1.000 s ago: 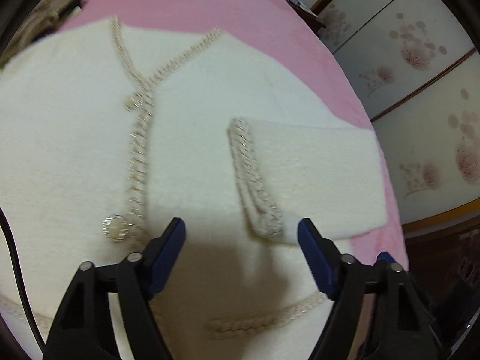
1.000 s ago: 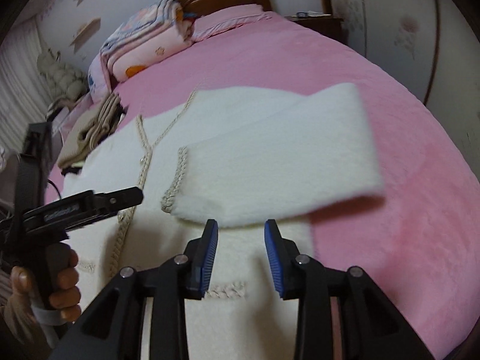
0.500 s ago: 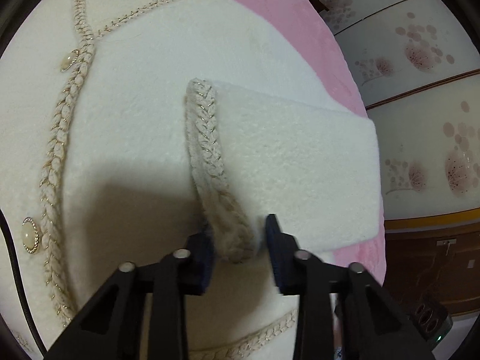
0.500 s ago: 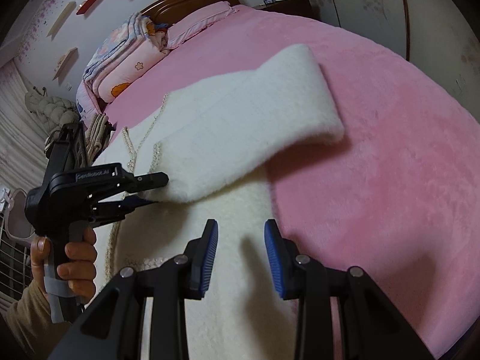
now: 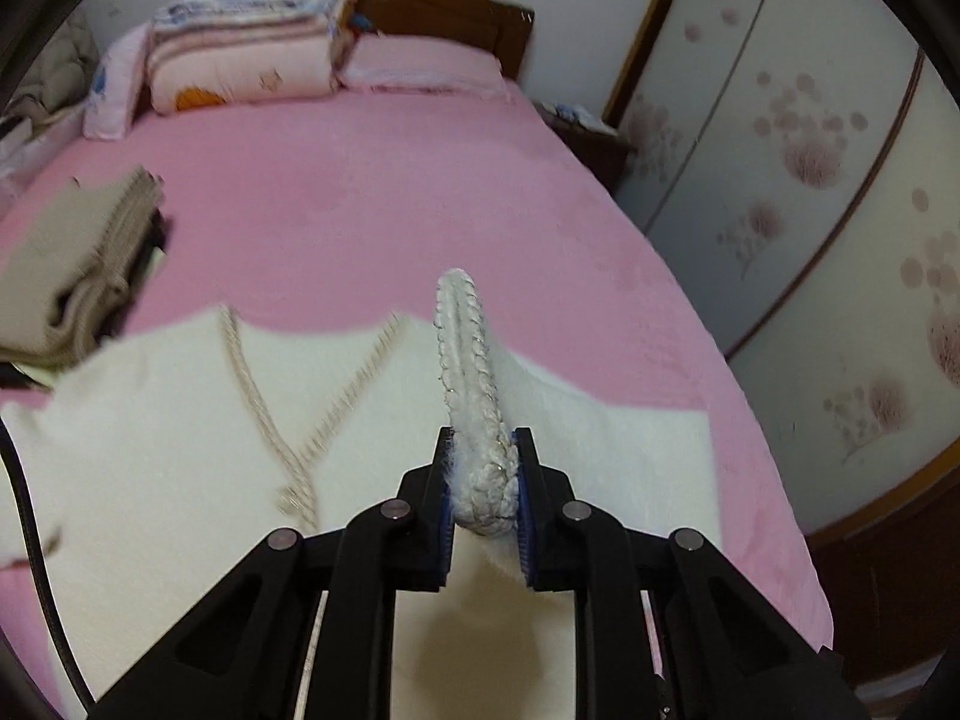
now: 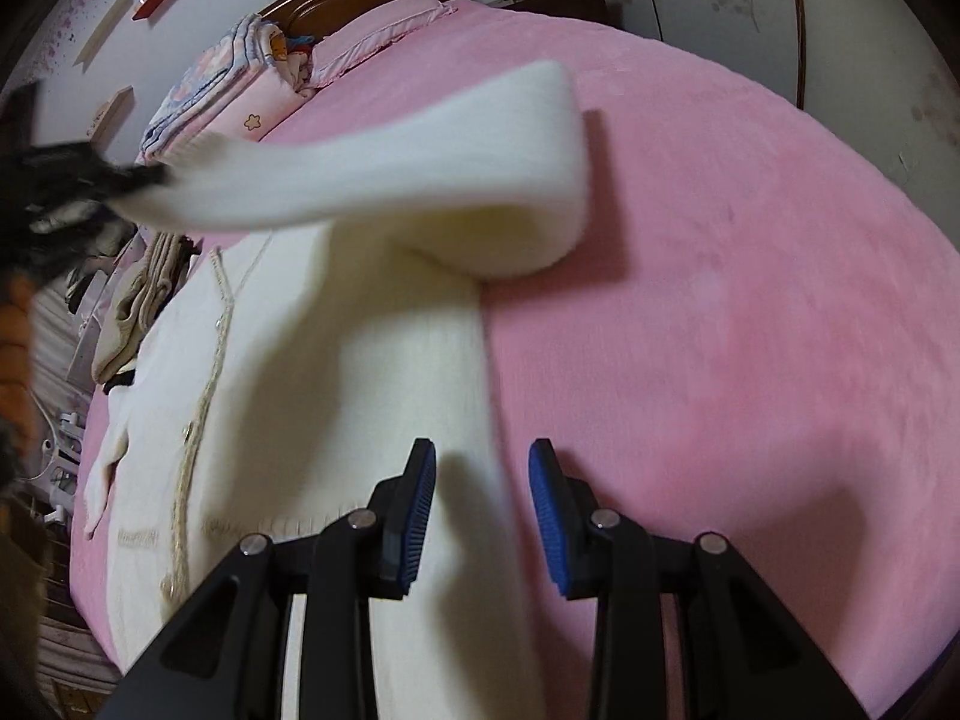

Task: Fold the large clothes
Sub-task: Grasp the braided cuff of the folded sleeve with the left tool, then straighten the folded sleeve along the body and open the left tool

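Note:
A cream fleece cardigan (image 5: 180,420) with braided beige trim lies flat on the pink bed (image 5: 390,192). My left gripper (image 5: 483,504) is shut on the braided cuff (image 5: 474,414) of its right sleeve and holds it lifted. In the right wrist view the lifted sleeve (image 6: 390,162) stretches up to the blurred left gripper (image 6: 78,180) at the left. My right gripper (image 6: 483,516) is open and empty, low over the cardigan's right side edge (image 6: 474,396).
Folded beige clothes (image 5: 78,264) lie at the bed's left side. Stacked quilts (image 5: 240,54) and a pillow (image 5: 420,63) sit by the wooden headboard. A floral wardrobe (image 5: 810,168) stands right of the bed. Bare pink cover (image 6: 750,312) lies right of the cardigan.
My left gripper closed on the sleeve cuff and lifted it off the cardigan's body. My right gripper moved down to the cardigan's right edge, still open.

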`<state>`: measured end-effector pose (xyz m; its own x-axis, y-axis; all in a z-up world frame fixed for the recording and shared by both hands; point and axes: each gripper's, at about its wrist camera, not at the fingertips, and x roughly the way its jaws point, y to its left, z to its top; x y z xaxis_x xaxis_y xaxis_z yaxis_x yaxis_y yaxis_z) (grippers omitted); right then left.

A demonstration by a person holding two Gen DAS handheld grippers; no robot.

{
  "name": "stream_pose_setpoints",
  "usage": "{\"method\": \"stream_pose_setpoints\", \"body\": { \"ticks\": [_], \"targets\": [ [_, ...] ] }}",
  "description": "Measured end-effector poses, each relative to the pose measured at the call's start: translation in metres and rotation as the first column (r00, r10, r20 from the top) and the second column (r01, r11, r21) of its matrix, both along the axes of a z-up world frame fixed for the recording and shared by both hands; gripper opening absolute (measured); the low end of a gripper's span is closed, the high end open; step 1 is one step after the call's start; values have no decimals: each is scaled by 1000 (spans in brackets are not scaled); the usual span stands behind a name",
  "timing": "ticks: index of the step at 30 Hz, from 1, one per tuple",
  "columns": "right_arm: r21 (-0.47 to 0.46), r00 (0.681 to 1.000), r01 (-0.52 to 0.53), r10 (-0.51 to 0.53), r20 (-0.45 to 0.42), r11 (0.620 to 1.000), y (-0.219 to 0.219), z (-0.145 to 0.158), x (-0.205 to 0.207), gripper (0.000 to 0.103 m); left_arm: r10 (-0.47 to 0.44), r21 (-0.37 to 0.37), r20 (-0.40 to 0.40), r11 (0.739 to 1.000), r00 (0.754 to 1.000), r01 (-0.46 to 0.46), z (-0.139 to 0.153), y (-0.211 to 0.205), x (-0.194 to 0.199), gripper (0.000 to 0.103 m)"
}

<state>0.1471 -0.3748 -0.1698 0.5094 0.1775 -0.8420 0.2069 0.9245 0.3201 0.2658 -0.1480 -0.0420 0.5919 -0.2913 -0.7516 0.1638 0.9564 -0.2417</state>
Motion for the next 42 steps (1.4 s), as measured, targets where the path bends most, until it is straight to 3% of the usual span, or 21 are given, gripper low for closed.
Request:
{"method": "stream_pose_setpoints", "body": {
  "ticks": [4, 7, 12, 18, 21, 25, 30, 33, 36, 37, 39, 40, 42],
  "targets": [
    [-52, 1000, -27, 28, 6, 998, 9, 2, 36, 32, 65, 54, 76, 996, 995, -69, 21, 41, 0, 14],
    [-79, 999, -43, 44, 2, 996, 16, 0, 59, 32, 120, 67, 66, 990, 991, -125, 14, 87, -4, 14],
    [-119, 998, -64, 60, -33, 991, 26, -12, 88, 32, 219, 81, -58, 973, 974, -214, -43, 149, -1, 14],
    [-169, 997, -68, 60, -52, 983, 30, -15, 95, 28, 251, 150, -196, 963, 948, -224, -124, 161, -7, 15],
    [-194, 997, -65, 54, -62, 979, 29, -16, 91, 25, 251, 165, -214, 962, 944, -218, -144, 157, -13, 15],
    [-205, 997, -60, 48, -66, 977, 27, -13, 89, 24, 247, 153, -200, 964, 948, -219, -141, 158, -13, 15],
    [-217, 998, -57, 46, -53, 975, 22, -6, 82, 21, 208, 107, -66, 974, 976, -201, -107, 161, -14, 15],
    [-228, 996, -64, 50, -68, 972, 22, -4, 80, 21, 212, 153, -108, 969, 971, -195, -120, 162, -6, 16],
    [-210, 993, -81, 59, -106, 974, 19, -4, 78, 22, 250, 262, -239, 947, 938, -186, -158, 168, 4, 31],
    [-189, 991, -91, 71, -114, 978, 17, -2, 77, 22, 255, 261, -278, 948, 926, -183, -168, 175, 4, 39],
    [-175, 990, -115, 97, -105, 978, 17, 7, 74, 22, 248, 193, -274, 961, 929, -199, -165, 188, 1, 52],
    [-177, 989, -125, 109, -96, 976, 17, 12, 74, 23, 260, 153, -273, 962, 926, -226, -159, 199, 1, 65],
    [-192, 989, -146, 136, -64, 970, 17, 27, 74, 27, 299, 109, -238, 954, 924, -280, -147, 213, 3, 69]
  ]
}}
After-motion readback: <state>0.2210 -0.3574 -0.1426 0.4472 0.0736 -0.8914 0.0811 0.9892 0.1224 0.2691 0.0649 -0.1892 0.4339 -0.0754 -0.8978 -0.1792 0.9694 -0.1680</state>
